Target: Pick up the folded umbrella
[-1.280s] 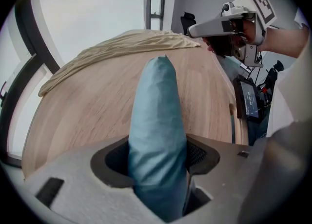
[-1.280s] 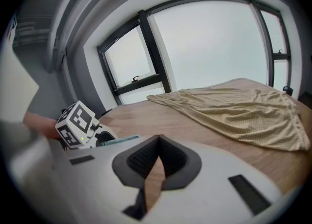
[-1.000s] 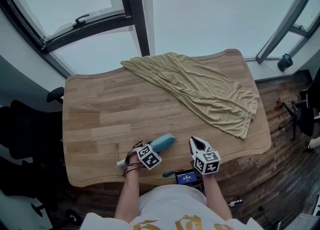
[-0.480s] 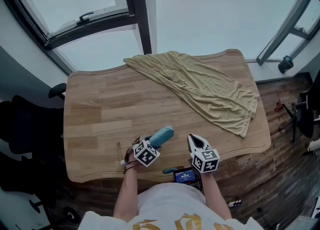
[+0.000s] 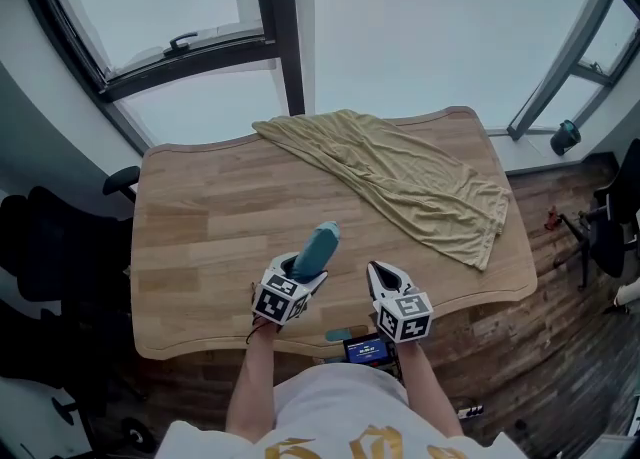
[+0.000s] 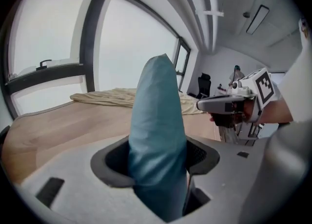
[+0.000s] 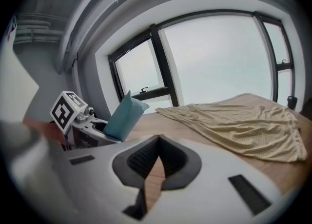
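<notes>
Umbrella (image 5: 318, 250), folded in its teal sleeve, is clamped between the jaws of the left gripper (image 5: 300, 272) near the front edge of the wooden table (image 5: 200, 217), its free end tilted up toward 1 o'clock, clear of the tabletop. The right gripper (image 5: 382, 275) hovers just beside it at 3 o'clock, jaws closed tip to tip with nothing between them. A tan cloth (image 5: 410, 182) lies spread over the table's far right part, about 1 o'clock from the umbrella and well apart from it.

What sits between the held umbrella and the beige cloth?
Nothing: only bare wooden table separates the folded umbrella from the cloth, clearest in the head view.
</notes>
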`<state>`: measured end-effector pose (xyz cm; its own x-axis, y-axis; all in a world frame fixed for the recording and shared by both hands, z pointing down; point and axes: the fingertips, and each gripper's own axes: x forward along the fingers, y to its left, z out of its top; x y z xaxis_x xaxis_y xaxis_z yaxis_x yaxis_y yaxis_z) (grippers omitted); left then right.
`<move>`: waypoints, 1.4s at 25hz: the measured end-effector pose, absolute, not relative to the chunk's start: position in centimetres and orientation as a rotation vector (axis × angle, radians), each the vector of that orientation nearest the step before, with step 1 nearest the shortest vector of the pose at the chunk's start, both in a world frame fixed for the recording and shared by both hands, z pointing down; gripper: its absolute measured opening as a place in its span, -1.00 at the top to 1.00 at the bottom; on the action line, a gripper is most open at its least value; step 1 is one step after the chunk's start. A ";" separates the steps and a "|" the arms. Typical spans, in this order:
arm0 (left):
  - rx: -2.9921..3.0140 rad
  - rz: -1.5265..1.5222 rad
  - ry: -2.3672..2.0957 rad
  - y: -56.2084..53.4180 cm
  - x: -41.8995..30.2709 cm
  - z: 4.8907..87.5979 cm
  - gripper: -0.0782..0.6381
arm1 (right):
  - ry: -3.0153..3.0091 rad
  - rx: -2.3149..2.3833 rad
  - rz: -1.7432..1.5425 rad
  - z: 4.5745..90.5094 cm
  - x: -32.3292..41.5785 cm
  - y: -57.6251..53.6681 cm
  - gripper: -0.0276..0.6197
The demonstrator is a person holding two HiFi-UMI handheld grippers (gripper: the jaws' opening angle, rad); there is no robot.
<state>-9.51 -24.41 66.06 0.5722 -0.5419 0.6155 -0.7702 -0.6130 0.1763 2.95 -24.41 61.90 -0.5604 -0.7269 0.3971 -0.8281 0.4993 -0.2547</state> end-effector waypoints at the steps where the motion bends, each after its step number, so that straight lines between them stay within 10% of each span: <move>1: 2.383 0.683 -1.065 -24.3 -9.6 65.5 -0.05 | -2.527 1.343 0.591 61.3 3.0 -24.2 0.89; 35: 2.406 -0.240 -1.342 -16.4 -10.9 51.0 -0.05 | -2.690 1.351 0.366 52.9 3.0 -17.4 0.89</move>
